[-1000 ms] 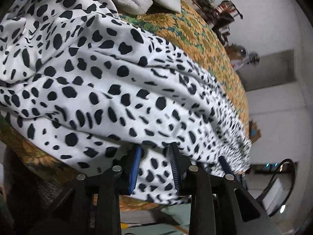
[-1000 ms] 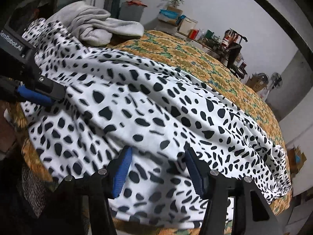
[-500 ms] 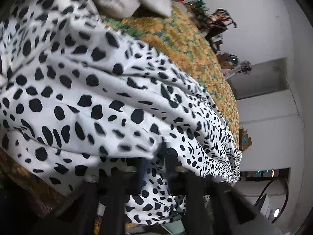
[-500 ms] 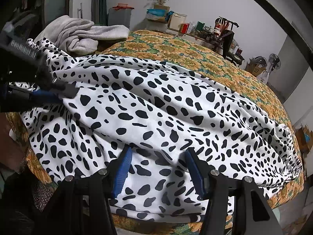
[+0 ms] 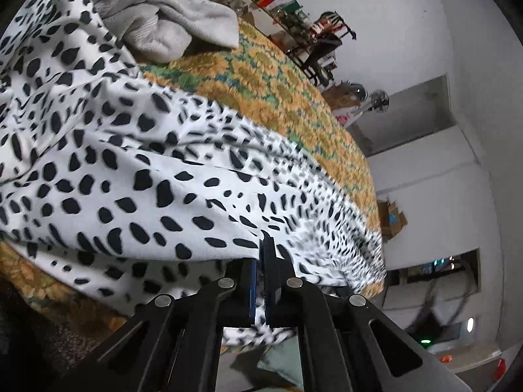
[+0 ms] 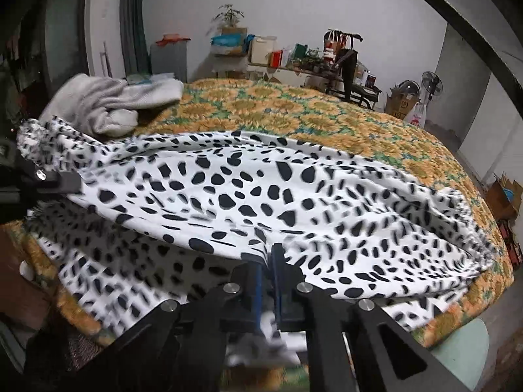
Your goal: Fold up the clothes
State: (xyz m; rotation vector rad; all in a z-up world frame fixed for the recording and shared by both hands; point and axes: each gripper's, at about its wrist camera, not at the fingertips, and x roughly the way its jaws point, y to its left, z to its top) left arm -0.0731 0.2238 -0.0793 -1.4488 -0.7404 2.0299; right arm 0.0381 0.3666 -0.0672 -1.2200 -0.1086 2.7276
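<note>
One spotted garment (image 6: 261, 196), white with black blotches, lies across the near side of the bed (image 6: 327, 114), and both tongs have hold of its near edge. The left tongs (image 5: 261, 261) are pinched nearly closed, a fold of the spotted cloth caught between the blue pads. The right tongs (image 6: 268, 261) are likewise drawn together on the cloth, which rises in a ridge from the grip. In the right wrist view the left tongs appear at the garment's far left end, raising that part off the bed.

One grey towel (image 6: 111, 104) sits bunched on the bed just beyond the garment's left end, apart from it or barely touching; I cannot tell which.

The bed carries one cover printed with orange sunflowers on green. Beyond the bed, against the pale wall, stands one cluttered shelf (image 6: 294, 62) of boxes and bottles, with one potted plant (image 6: 228, 16) above it. Right of the shelf stand two fans (image 6: 431, 85).
</note>
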